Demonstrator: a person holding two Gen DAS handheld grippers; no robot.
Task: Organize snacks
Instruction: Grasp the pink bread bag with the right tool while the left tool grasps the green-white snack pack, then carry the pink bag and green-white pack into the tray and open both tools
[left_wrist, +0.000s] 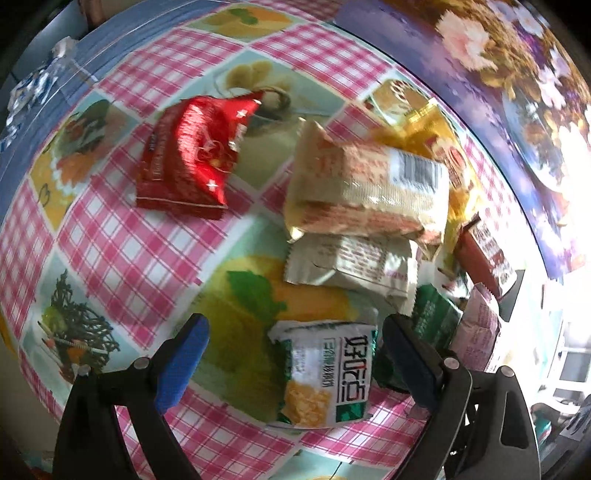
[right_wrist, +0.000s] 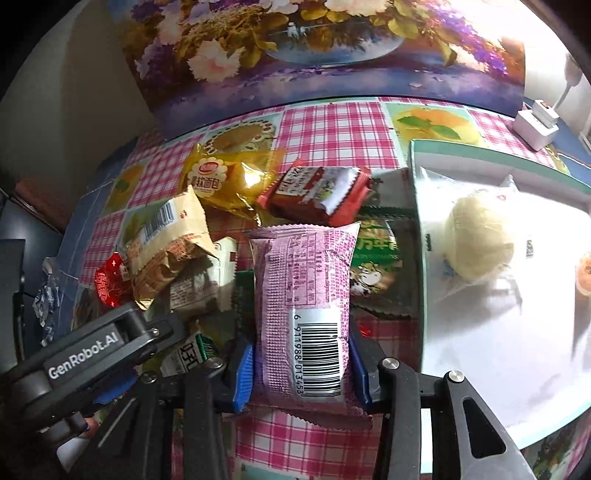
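Pink packet (right_wrist: 306, 306) beside tray edge (right_wrist: 415, 236)

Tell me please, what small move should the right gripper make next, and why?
Probably carry the pink packet rightward to the white tray. The right gripper has its fingers pressed on the packet's sides, the tray lies just beside it, and a pale round snack already sits there.

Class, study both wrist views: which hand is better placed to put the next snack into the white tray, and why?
Right. The right gripper is already clamped on the pink packet, with the white tray just beside it. The left gripper is open, holding nothing, above the green-and-white packet.
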